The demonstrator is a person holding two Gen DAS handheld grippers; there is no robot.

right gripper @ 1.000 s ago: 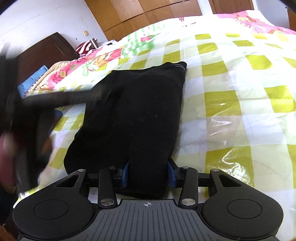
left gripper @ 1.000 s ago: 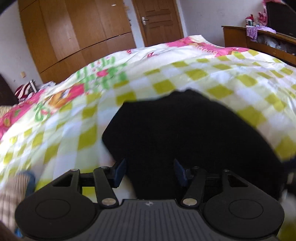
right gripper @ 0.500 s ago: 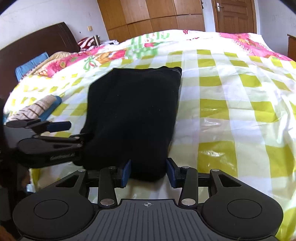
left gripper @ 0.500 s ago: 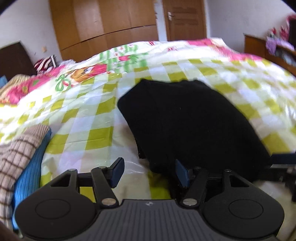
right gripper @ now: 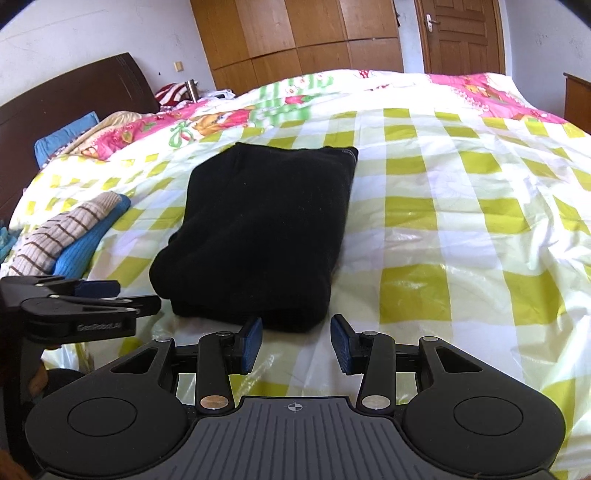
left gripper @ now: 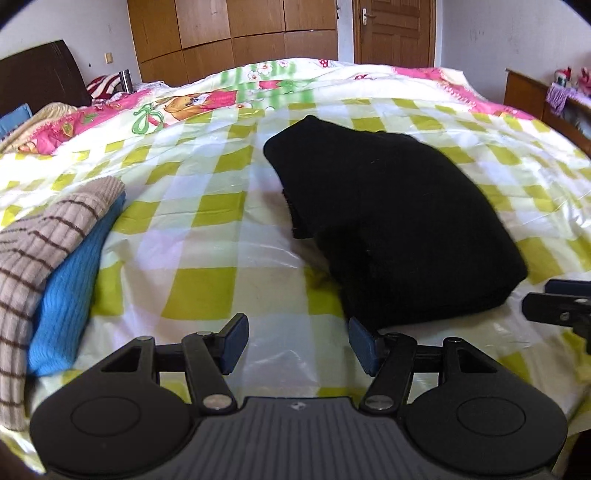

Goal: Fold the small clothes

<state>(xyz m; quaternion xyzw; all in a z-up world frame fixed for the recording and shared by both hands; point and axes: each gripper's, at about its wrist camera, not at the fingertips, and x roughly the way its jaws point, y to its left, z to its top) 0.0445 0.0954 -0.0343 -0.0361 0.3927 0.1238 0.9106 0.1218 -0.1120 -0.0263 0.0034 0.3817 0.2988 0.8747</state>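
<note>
Just short of the near edge of a folded black garment [right gripper: 258, 229], your right gripper [right gripper: 296, 345] hangs with its blue-padded fingers [right gripper: 252, 343] spread apart and nothing between them. Your left gripper [left gripper: 295, 343] is likewise parted and empty over the bed, its right pad [left gripper: 360, 345] just beside the garment's near left corner; whether it touches the cloth cannot be told. In the right wrist view that left gripper [right gripper: 99, 295] appears side-on at the frame's left edge, beside the garment's near corner. The black garment [left gripper: 388, 221] lies flat as a neat rectangle on the yellow-green checked bedspread [right gripper: 461, 221]. To its left, well apart, a beige brown-striped knit [left gripper: 40, 243] sits on top of a blue knit [left gripper: 70, 295]. Beyond the bed stand a dark headboard [right gripper: 70, 99], wooden wardrobes [right gripper: 303, 37] and a closed door [right gripper: 458, 33].
</note>
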